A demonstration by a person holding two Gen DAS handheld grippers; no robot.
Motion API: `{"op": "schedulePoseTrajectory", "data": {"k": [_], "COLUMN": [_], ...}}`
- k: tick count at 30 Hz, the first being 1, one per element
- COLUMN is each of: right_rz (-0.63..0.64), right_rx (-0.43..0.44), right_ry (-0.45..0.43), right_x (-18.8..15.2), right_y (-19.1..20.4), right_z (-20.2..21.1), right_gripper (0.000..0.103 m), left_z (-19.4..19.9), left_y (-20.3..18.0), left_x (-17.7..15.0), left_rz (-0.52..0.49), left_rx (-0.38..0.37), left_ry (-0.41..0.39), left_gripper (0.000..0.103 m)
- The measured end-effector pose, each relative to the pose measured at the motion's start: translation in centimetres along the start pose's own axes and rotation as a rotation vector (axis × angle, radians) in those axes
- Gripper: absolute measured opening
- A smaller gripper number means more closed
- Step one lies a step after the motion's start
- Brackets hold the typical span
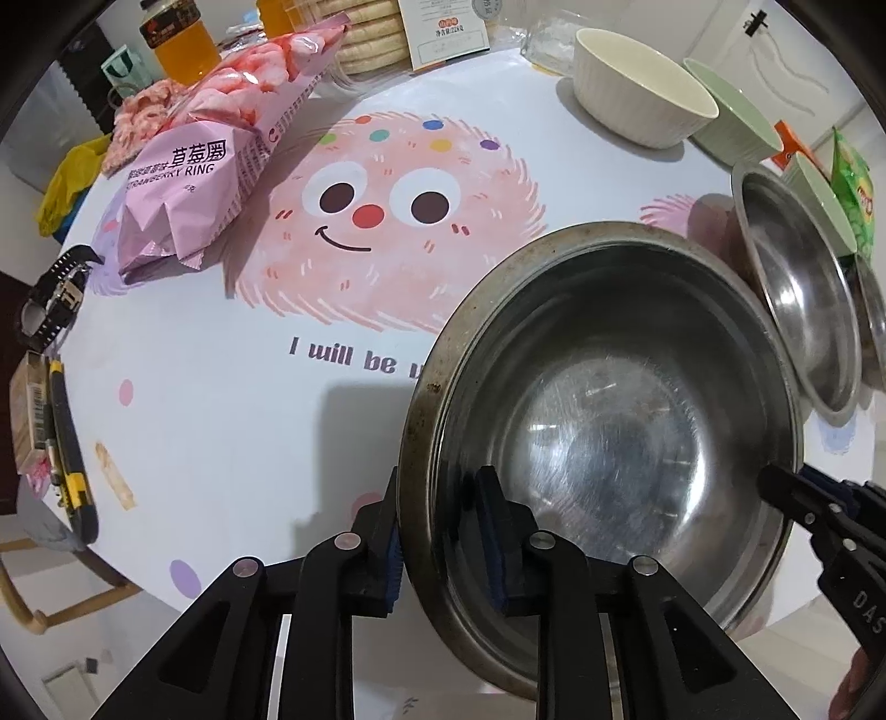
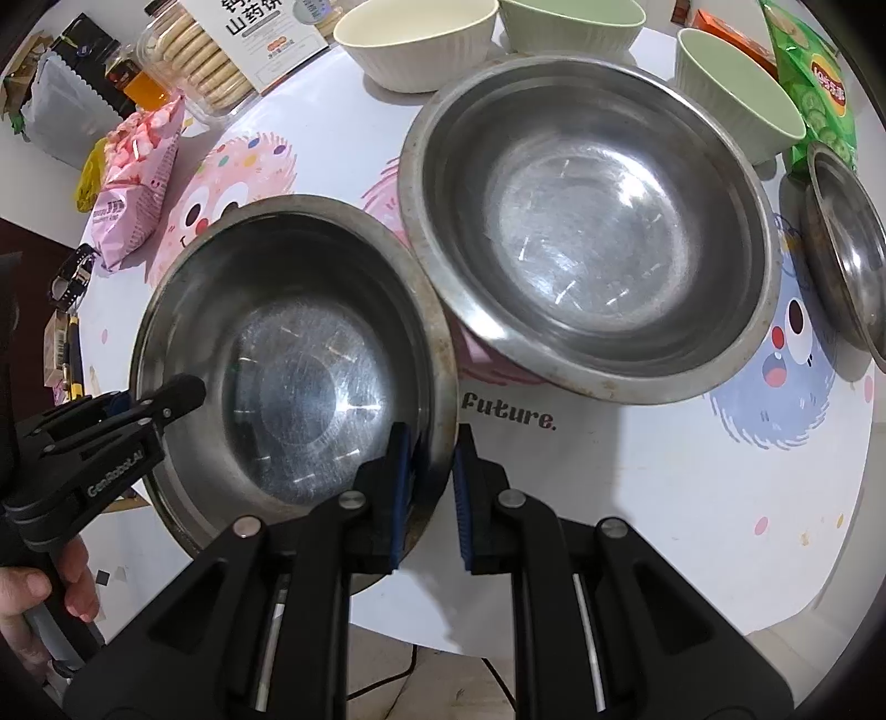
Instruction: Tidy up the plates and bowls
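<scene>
A large steel bowl (image 1: 609,399) (image 2: 288,354) is held tilted above the table by both grippers. My left gripper (image 1: 440,531) is shut on its near-left rim; it also shows in the right wrist view (image 2: 183,390). My right gripper (image 2: 434,482) is shut on its opposite rim and shows in the left wrist view (image 1: 775,479). A second large steel bowl (image 2: 592,221) sits on the table just right of the held one. A small steel plate (image 2: 847,260) (image 1: 803,288) lies further right. A cream bowl (image 1: 642,94) (image 2: 415,39) and two green bowls (image 1: 731,116) (image 2: 736,94) stand at the back.
A pink snack bag (image 1: 188,183), a biscuit tub (image 2: 188,61), a box (image 1: 443,27) and drink bottles (image 1: 177,44) crowd the back left. A green chip bag (image 2: 814,83) is at the back right. A watch (image 1: 55,299) lies at the left edge of the round table (image 1: 221,432).
</scene>
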State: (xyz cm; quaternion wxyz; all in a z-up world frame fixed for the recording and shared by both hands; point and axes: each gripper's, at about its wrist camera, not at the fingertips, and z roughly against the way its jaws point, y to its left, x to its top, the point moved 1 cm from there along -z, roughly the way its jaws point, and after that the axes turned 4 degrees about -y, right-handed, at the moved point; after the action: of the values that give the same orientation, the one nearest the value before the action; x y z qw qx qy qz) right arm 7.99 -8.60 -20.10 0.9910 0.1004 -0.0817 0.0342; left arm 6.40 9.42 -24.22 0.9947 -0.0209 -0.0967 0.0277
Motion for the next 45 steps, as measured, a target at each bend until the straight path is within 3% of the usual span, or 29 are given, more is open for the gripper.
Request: {"op": "schedulePoseTrajectory", "data": {"k": [1,2,3,4,6,8,10,12,13,15,20,22,27,35,45], "right_rz": [0.004,0.009,0.011,0.013,0.004,0.008,0.012,0.009,0.001,-0.018,-0.062,-0.074,-0.148,-0.198,-0.228], "right_rx": [-0.002,-0.006,-0.014,-0.032,-0.06,-0.065,-0.067,-0.065,-0.059,-0.036,-0.012,-0.047,-0.066,-0.106,-0.072], "right_ry": [-0.006,-0.007,-0.006,-0.007,-0.022,-0.046,-0.077,-0.123,-0.163,-0.201,-0.173,-0.195,-0.209,-0.219,-0.158], "right_x": [-0.1,-0.2,-0.2,-0.2,-0.4,-0.5,-0.5,-0.4,-0.4,-0.3,0.2,0.3,1.1,3.1,5.4], "right_y": [0.1,0.1,0.1,0.1,-0.3,-0.7,-1.0,-1.5,-1.9,-2.8,-5.0,-5.7,-8.6,-11.9,-14.3], "right_z": [0.1,0.2,0.2,0.4,1.0,2.0,3.2,4.8,5.9,7.2,8.3,8.7,9.1,8.2,4.8], "right_gripper": [0.017,0.018,0.025,0.038,0.052,0.052,0.053,0.058,0.069,0.08,0.081,0.081,0.081,0.081,0.08], "left_z": [-0.1,-0.1,0.1,0.4,1.1,2.0,3.2,4.4,5.2,7.2,10.4,10.9,11.2,9.3,6.1], "left_y": [0.0,-0.1,0.1,0.3,0.4,1.1,1.0,0.9,0.7,-0.1,-3.5,-5.2,-9.2,-13.1,-16.6], "left_x": [-0.1,-0.3,-0.5,-0.7,-1.0,-1.5,-1.8,-1.8,-1.8,-1.4,0.7,1.6,3.5,6.7,9.5], "left_rz": [-0.002,-0.003,-0.001,0.005,0.001,-0.018,-0.034,-0.046,-0.062,-0.095,-0.138,-0.161,-0.21,-0.226,-0.293], "left_rx": [-0.003,0.004,0.01,0.006,0.021,0.061,0.051,0.015,0.007,0.008,-0.003,-0.043,-0.047,-0.086,-0.081], "left_ry": [-0.004,-0.01,-0.017,-0.032,-0.053,-0.07,-0.096,-0.134,-0.161,-0.196,-0.239,-0.232,-0.242,-0.202,-0.15], "left_gripper": [0.038,0.058,0.066,0.075,0.08,0.092,0.103,0.103,0.103,0.103,0.103,0.103,0.103,0.103,0.103]}}
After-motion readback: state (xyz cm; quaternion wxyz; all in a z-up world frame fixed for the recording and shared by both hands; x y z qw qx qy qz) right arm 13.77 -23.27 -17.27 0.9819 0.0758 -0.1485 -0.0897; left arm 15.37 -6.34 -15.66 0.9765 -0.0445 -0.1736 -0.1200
